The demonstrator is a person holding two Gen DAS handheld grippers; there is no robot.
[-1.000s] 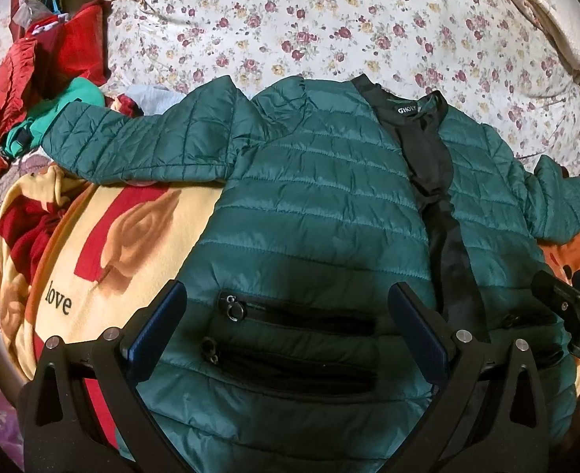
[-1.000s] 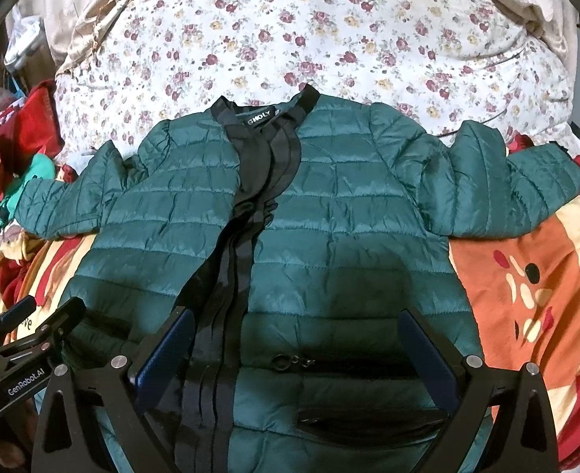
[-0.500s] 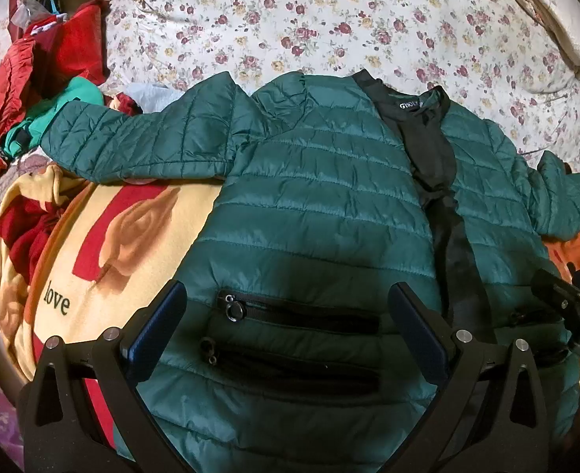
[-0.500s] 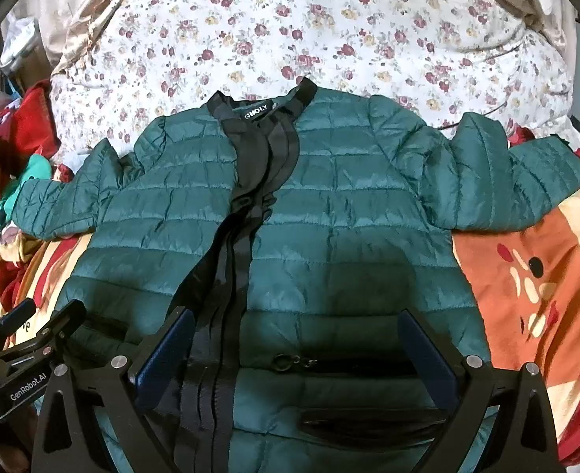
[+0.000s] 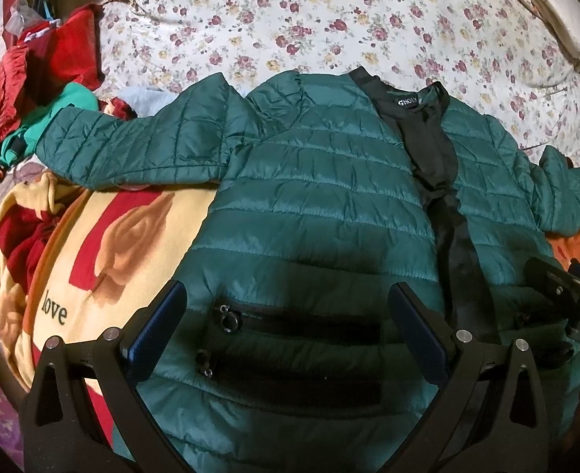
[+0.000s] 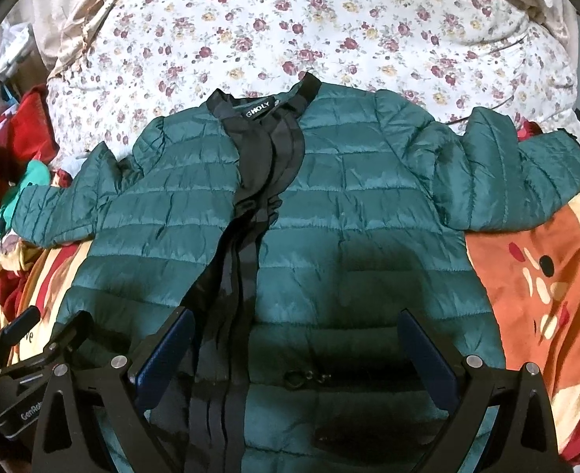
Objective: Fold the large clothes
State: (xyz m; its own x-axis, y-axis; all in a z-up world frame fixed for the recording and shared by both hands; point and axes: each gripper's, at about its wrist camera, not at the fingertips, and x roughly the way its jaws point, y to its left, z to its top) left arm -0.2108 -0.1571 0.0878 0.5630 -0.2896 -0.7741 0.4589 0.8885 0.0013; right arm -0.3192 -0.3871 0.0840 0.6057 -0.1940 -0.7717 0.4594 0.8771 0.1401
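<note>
The green jacket (image 5: 313, 205) lies front-up and spread flat on the bed, collar toward the flowered sheet (image 5: 329, 19), hem toward me, both sleeves out to the sides. It rests partly on an orange and yellow blanket (image 6: 534, 283). My left gripper (image 5: 288, 329) hangs over the zipped pockets, jaws wide, holding nothing. My right gripper (image 6: 296, 356) hangs over the hem beside the black front strip, jaws wide and empty.
</note>
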